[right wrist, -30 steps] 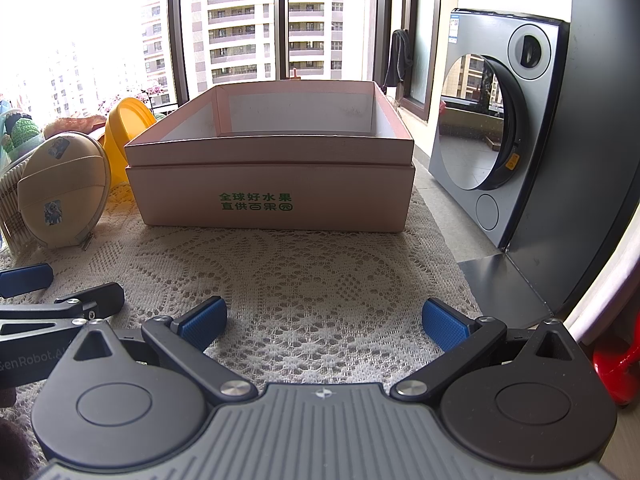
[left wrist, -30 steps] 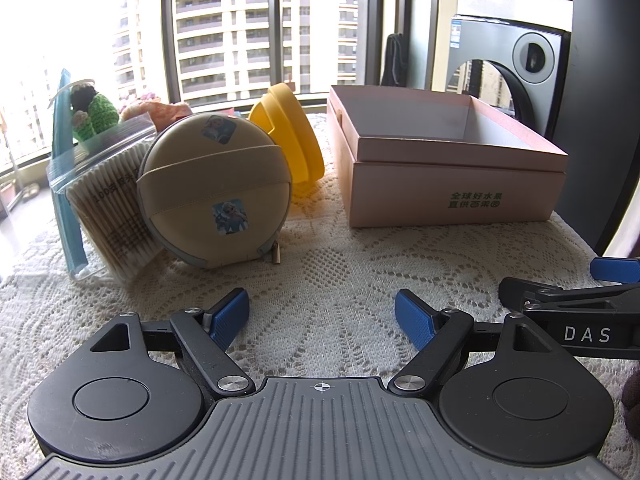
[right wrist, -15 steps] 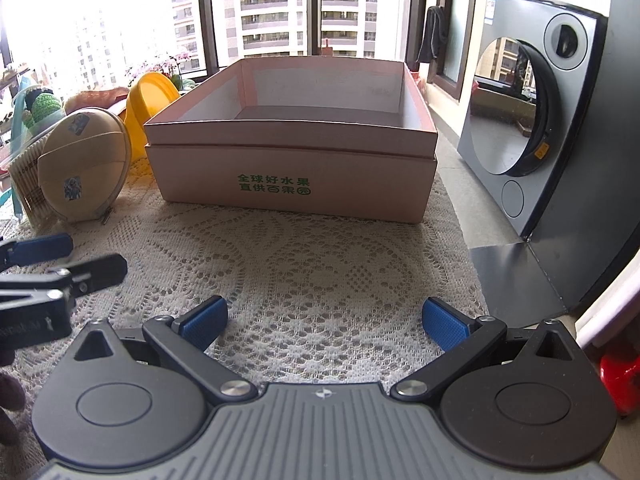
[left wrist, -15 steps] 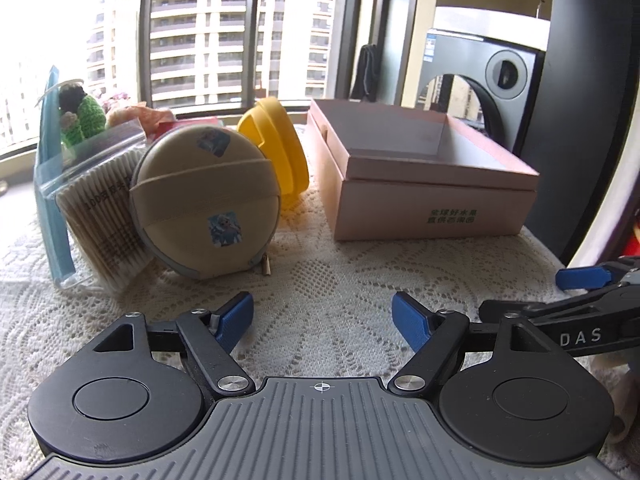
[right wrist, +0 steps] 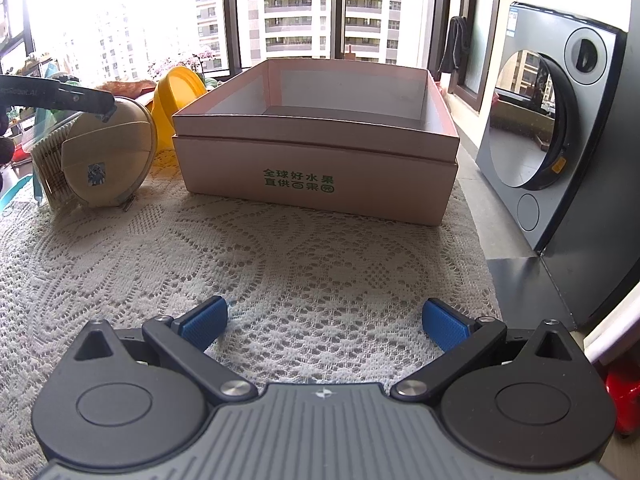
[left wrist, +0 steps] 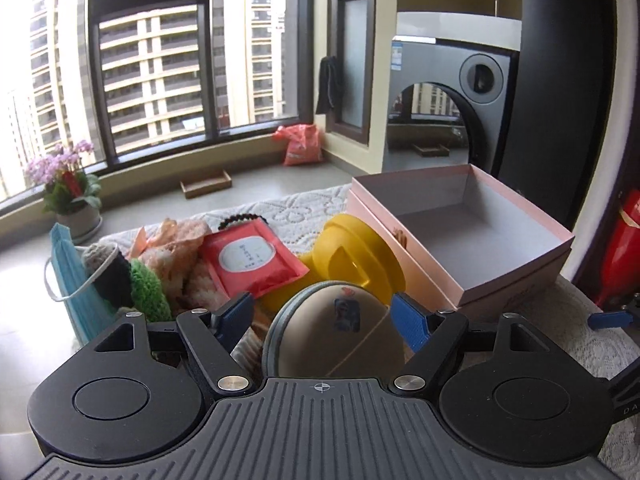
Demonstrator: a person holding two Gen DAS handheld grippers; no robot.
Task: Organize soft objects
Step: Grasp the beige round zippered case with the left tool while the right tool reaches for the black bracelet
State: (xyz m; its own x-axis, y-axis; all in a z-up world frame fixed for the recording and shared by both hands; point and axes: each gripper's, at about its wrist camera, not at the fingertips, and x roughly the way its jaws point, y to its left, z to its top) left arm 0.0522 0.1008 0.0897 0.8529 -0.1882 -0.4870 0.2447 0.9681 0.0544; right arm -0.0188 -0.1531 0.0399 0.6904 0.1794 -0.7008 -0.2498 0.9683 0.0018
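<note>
My left gripper (left wrist: pixel 325 318) is open and hovers just above a round beige zip pouch (left wrist: pixel 336 338), its blue fingertips (left wrist: pixel 410 320) on either side of it. Behind the pouch lies a pile: a red wet-wipe pack (left wrist: pixel 250 258), green and dark crocheted items (left wrist: pixel 144 288), a blue face mask (left wrist: pixel 74 280) and a yellow cup (left wrist: pixel 352 260). An empty pink box (left wrist: pixel 472 232) stands to the right. My right gripper (right wrist: pixel 324 322) is open and empty over the lace cloth, facing the pink box (right wrist: pixel 320 160). The pouch (right wrist: pixel 108 160) shows at its left.
A bag of cotton swabs (right wrist: pixel 50 168) stands beside the pouch. The lace tablecloth (right wrist: pixel 280 264) covers the table. A grey washing machine (right wrist: pixel 560 128) stands right of the table edge. A flower pot (left wrist: pixel 70 196) sits on the floor by the window.
My left gripper has risen and moved forward over the beige pouch, now looking down on the pile. My right gripper has moved back a little from the box.
</note>
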